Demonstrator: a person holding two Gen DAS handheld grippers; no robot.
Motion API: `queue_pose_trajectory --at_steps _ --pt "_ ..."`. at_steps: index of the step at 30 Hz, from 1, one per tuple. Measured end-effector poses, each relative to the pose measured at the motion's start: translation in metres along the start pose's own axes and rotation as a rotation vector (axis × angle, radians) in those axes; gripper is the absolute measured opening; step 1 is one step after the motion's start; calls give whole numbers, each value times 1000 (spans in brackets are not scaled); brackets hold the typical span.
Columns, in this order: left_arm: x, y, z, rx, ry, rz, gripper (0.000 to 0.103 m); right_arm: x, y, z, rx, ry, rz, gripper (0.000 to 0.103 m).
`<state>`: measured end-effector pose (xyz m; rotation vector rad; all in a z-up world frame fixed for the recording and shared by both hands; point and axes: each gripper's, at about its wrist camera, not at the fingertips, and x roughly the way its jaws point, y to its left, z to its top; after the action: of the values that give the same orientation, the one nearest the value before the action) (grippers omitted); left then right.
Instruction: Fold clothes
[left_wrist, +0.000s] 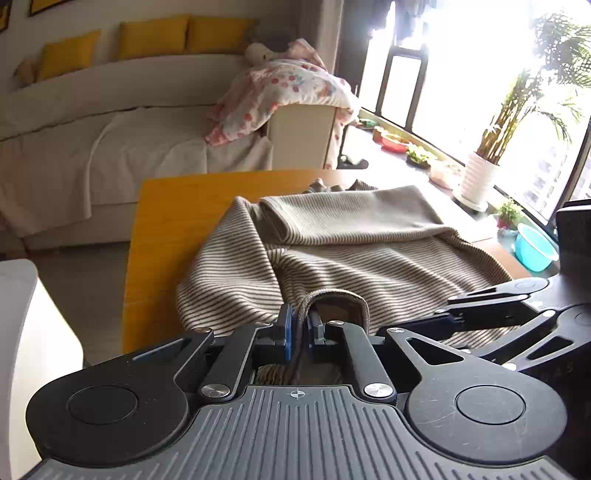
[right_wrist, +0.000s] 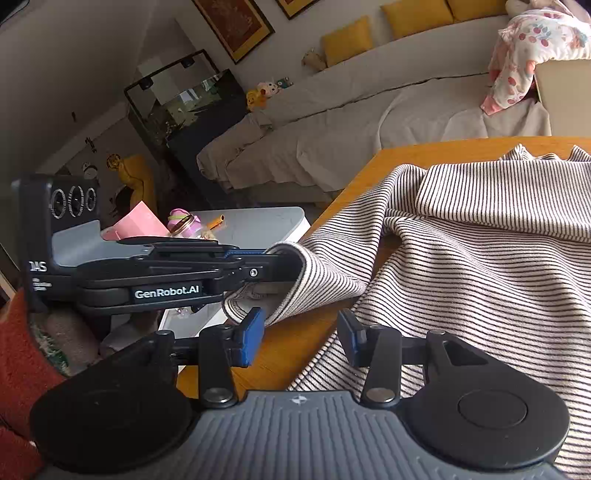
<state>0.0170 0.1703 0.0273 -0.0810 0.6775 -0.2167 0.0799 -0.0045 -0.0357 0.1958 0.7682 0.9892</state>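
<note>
Two grippers over striped garment (left_wrist: 369, 251) on orange table (left_wrist: 177, 221): left gripper (left_wrist: 300, 332) pinching its hem, right gripper (right_wrist: 301, 341) spread wide just beside.

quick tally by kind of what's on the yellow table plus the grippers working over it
striped garment: 1
grippers: 2, the left gripper shut on the garment's edge, the right gripper open above the table
total: 3

striped garment (right_wrist: 480, 258) cut off at right edge, window view (left_wrist: 480, 74) overexposed, table (left_wrist: 177, 229) largely covered
</note>
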Motion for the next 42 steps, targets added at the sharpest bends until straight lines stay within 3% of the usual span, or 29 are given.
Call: queue_pose_trajectory --at_steps 2,3,4,6,8,10,12,16,18,21,25,28,31,32,35,39,42 --pt "0 -4 4 -6 -19 -15 9 10 -2 3 -3 -16 -12 39" --pt "1 -5 7 -14 -27 -26 9 16 -3 5 -5 -25 -19 32" --pt "3 -6 10 -23 -35 -37 9 15 -4 10 -19 -43 -38 13" --pt "2 -4 14 -59 -62 -63 11 5 -9 26 -63 -91 -94 8" --pt "-4 4 21 -119 -107 -89 21 -4 -14 42 -107 -139 -149 4" --pt "-12 12 30 -186 -161 -108 61 -13 -19 58 -151 -187 -204 4" --pt "-17 19 40 -222 -211 -100 74 -29 -23 78 -202 -248 -260 4" --pt "-14 26 57 -297 -249 -112 90 -74 -47 118 -281 -355 -418 4" --pt "-7 27 63 -331 -252 -131 92 -88 -64 132 -306 -378 -510 4" --pt "10 20 70 -336 -235 -175 93 -96 -104 136 -282 -337 -591 4" --pt "44 0 76 -277 -176 -195 93 -85 -155 115 -240 -218 -658 5" --pt "73 -12 80 -250 -124 -205 93 -72 -181 94 -236 -101 -736 13" --pt "98 -18 82 -229 -84 -205 94 -79 -192 80 -244 -67 -803 23" --pt "106 -19 81 -221 -74 -204 95 -86 -192 78 -240 -76 -814 32" --pt "124 -23 78 -205 -51 -185 95 -107 -181 81 -210 -164 -810 39" --pt "147 -31 78 -176 -23 -134 95 -117 -170 94 -43 -264 -565 40" --pt "156 -39 79 -139 -12 -105 95 -96 -171 92 44 -247 -452 41"
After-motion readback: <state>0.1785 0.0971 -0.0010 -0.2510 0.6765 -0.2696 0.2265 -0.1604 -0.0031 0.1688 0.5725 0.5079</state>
